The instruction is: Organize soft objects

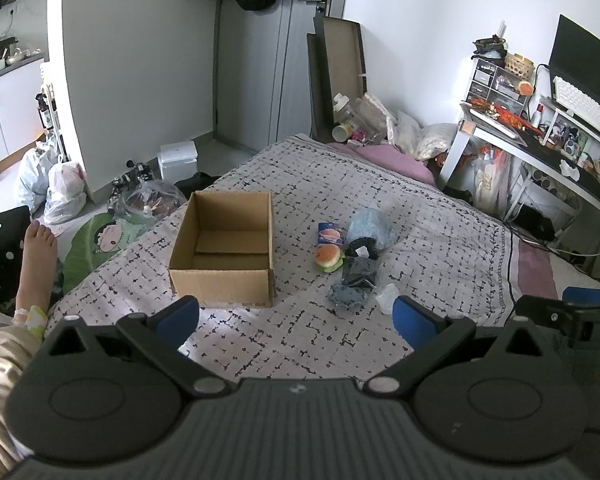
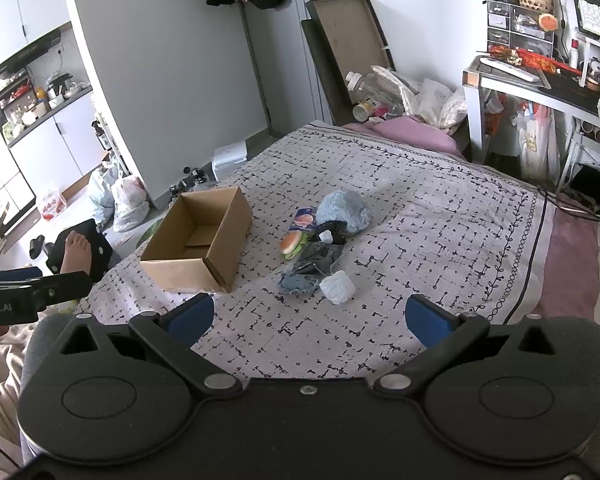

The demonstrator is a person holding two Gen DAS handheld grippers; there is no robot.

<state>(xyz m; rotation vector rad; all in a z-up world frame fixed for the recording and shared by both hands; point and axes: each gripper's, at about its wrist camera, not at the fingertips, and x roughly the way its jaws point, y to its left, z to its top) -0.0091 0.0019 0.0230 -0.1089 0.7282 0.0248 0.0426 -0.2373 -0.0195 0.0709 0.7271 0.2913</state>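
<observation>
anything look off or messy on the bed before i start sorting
Nothing looks spilled or damaged. The soft items lie in a loose heap on the bedspread beside the empty cardboard box, which sits upright. Both grippers, left and right, are open and hold nothing.

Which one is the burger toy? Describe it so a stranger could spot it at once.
Start at the open cardboard box on the patterned bedspread. A small pile of soft things lies just beside it, and the burger toy sits at the edge nearest the box, below a flat printed card. It alone is round with an orange-tan bun and green lettuce frill; its neighbours are blue, black or white.
</observation>
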